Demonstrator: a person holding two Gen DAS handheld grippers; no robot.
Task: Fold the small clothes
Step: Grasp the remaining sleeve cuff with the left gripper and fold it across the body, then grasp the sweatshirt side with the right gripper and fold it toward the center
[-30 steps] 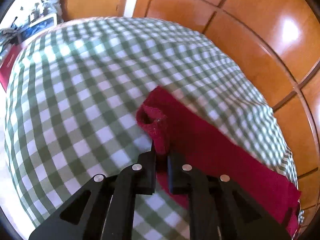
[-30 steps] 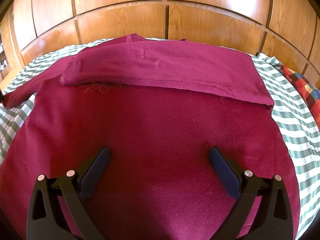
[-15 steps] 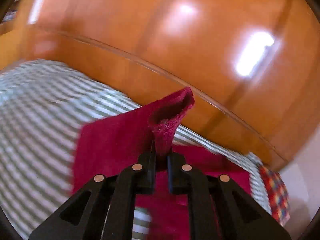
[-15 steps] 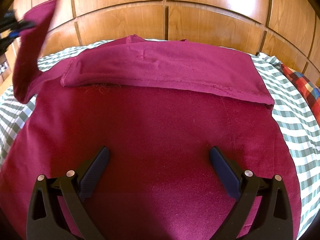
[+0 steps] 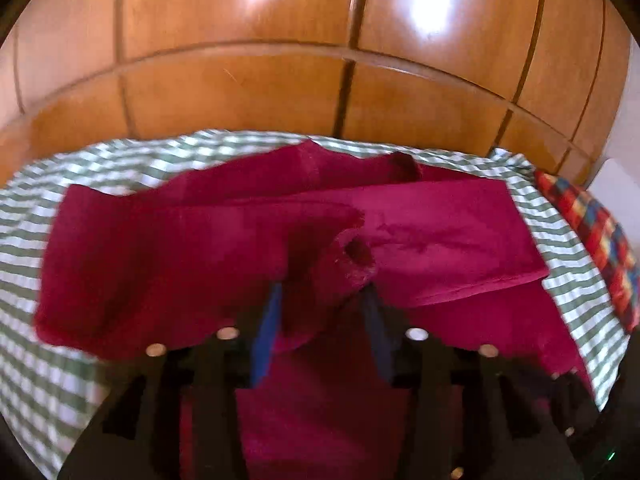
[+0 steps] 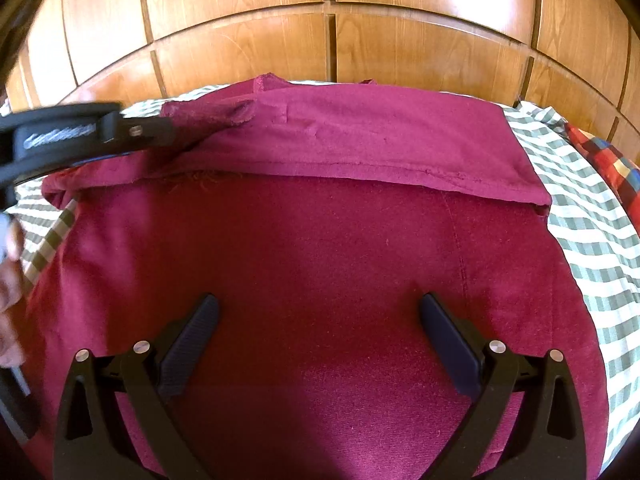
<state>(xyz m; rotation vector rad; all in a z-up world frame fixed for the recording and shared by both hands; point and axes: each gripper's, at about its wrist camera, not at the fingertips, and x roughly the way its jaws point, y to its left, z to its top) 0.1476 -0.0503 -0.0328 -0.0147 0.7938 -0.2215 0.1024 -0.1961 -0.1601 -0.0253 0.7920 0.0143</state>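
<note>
Left wrist view: my left gripper point(image 5: 320, 312) is opening, the sleeve cuff point(image 5: 352, 256) still lying between the fingers and draped over them, no longer pinched as far as the blur lets me tell. The red garment point(image 5: 440, 232) lies on the green checked cloth point(image 5: 48, 380), against the wooden panels point(image 5: 240, 88). This sleeve now crosses onto the body, so I judge the left sleeve fold is just being laid down.

Right wrist view: my right gripper point(image 6: 320, 336) hangs over the garment's lower body point(image 6: 320, 264), fingers spread wide, nothing between them. The far sleeve point(image 6: 380, 140) is folded flat across the top. The left gripper point(image 6: 120, 132) reaches in from the left with the cuff point(image 6: 236, 114) at its tip. A plaid item point(image 6: 600, 156) sits at the right edge.

Done, by my reckoning: both sleeves in. Left: folding the body over, then smoothing.
</note>
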